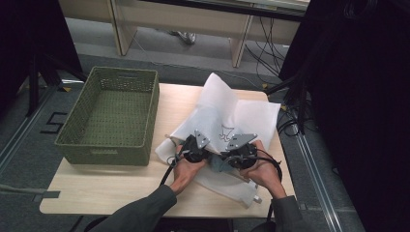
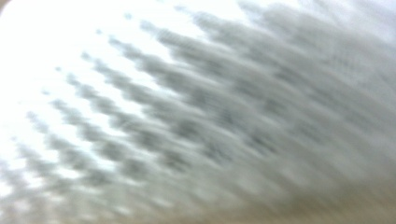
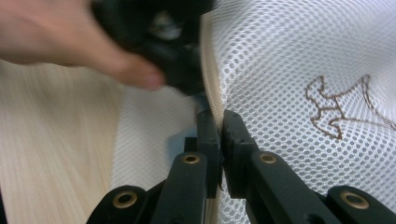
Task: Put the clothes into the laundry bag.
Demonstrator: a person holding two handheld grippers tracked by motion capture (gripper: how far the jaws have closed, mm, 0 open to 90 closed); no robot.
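Observation:
A white mesh bag (image 1: pixel 241 116) with a brown embroidered outline (image 3: pixel 336 107) lies crumpled on the wooden table (image 1: pixel 96 188). My right gripper (image 3: pixel 218 119) is shut on the bag's thick cream edge seam, which runs up between the two black jaws. In the high view my right gripper (image 1: pixel 239 152) and left gripper (image 1: pixel 196 146) sit close together at the bag's near edge, with something grey-blue (image 1: pixel 220 164) between them. The left gripper (image 3: pixel 187 79), with the hand (image 3: pixel 56 32) that holds it, is blurred just beyond the same seam. Blurred mesh (image 2: pixel 196 112) lies right against the left gripper view; its jaws are hidden.
A green woven basket (image 1: pixel 104 150) stands on the left part of the table, with nothing in it that I can see. Bare wood lies in front of the basket. Dark stands and cables crowd the floor to the right of the table.

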